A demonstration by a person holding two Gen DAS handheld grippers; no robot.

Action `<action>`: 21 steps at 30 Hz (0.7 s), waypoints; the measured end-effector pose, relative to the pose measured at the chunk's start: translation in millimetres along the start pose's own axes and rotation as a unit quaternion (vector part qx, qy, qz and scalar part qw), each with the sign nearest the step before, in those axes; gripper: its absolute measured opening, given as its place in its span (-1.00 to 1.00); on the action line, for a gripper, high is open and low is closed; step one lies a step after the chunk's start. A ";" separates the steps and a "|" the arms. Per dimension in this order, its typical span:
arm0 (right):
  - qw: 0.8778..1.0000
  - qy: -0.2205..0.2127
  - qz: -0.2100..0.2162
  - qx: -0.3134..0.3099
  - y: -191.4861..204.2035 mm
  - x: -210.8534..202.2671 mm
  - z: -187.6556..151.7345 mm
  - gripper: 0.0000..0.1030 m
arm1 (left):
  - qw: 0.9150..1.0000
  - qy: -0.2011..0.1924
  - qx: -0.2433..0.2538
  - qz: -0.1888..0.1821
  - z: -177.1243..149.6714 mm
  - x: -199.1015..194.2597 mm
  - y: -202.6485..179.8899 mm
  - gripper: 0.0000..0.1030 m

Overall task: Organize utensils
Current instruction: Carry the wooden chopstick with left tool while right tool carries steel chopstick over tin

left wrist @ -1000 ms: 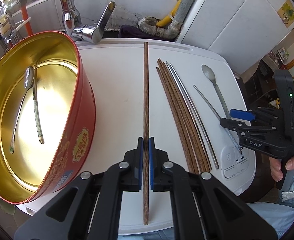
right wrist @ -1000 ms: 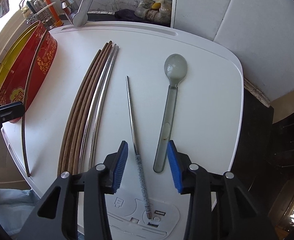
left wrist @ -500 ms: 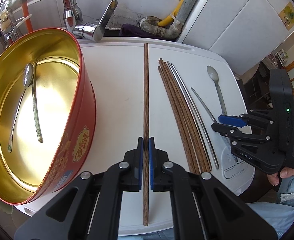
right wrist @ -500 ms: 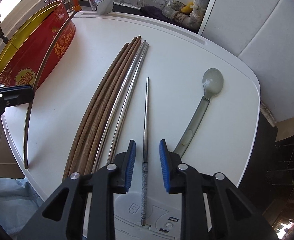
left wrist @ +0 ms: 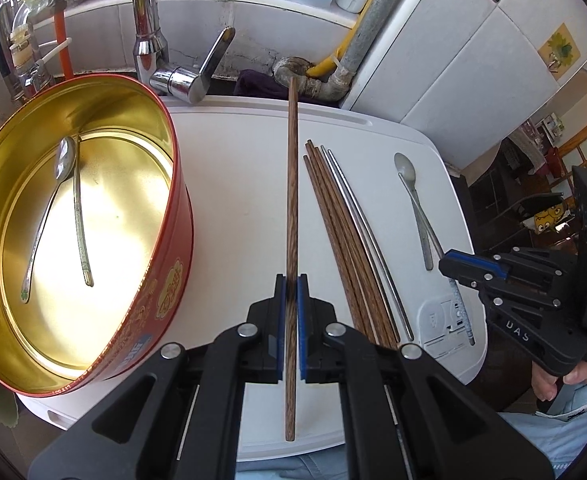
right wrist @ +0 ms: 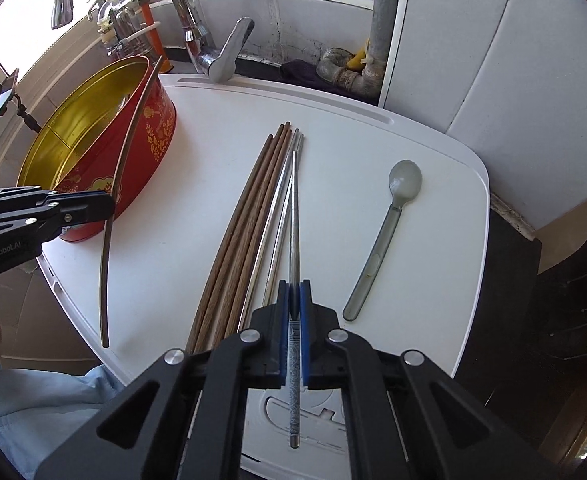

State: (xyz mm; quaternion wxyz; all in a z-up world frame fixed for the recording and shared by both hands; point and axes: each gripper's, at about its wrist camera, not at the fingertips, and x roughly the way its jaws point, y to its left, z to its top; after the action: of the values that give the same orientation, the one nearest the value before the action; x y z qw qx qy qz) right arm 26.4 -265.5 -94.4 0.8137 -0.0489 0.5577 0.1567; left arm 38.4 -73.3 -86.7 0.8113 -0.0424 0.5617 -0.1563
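wood stick (left wrist: 292, 208): clamped in left gripper (left wrist: 290, 328), pads tight on both sides, held off the board, tip toward the far edge; lower end sticks out past the jaws toward the near edge
left gripper, right-wrist view (right wrist: 93, 204): beside the tin's near wall, the stick (right wrist: 111, 220) crossing in front of the tin
steel stick (right wrist: 293, 240): pinched in right gripper (right wrist: 293, 328), patterned end below the jaws, plain end over the loose pile, lifted off the board
right gripper, left-wrist view (left wrist: 459, 266): over the board's right edge, closed on the steel stick; a hand (left wrist: 553, 380) below it
pile: four wood sticks (right wrist: 237, 240) and two steel ones (right wrist: 277, 216) side by side at board centre, running near to far
grey spoon (right wrist: 385, 232): flat on the board near the right edge, bowl toward the far edge, apart from the pile
tin (left wrist: 181, 208): round, red outside, gold inside, on the board's left edge
in tin: metal spoon (left wrist: 49, 208) plus one thin metal piece (left wrist: 79, 216), lying on the bottom, crossing near the spoon's bowl
board (left wrist: 233, 184): white, rounded corners, over a sink
tap (left wrist: 177, 76): beyond the far edge, left
pipes (left wrist: 333, 72): beyond the far edge, centre
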 end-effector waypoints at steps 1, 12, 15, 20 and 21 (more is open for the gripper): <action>1.000 -0.004 0.006 0.001 1.3 -5.0 -0.6 -0.90 | 1.000 -0.003 0.001 0.001 -1.4 -3.0 -1.0 -0.90; 0.996 -0.074 0.045 -0.030 25.8 -51.1 -1.2 -0.89 | 0.998 -0.055 -0.019 0.030 -14.9 -62.6 -8.9 -0.90; 0.992 -0.089 0.080 -0.041 38.4 -65.1 0.4 -0.89 | 0.995 -0.065 -0.053 0.057 -25.3 -90.1 1.5 -0.90; 0.988 -0.096 0.111 -0.054 72.5 -75.4 1.3 -0.89 | 0.991 -0.085 -0.071 0.068 -44.5 -124.1 25.0 -0.90; 0.987 -0.103 0.109 -0.058 80.5 -77.8 3.4 -0.89 | 0.991 -0.091 -0.074 0.070 -45.0 -128.2 34.2 -0.90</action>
State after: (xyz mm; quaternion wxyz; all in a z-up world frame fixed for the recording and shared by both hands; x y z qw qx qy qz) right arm -21.0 -204.1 -13.7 0.8406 -0.0184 0.4630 0.2807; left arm -37.2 2.6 3.7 0.8626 -0.0767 0.4973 -0.0529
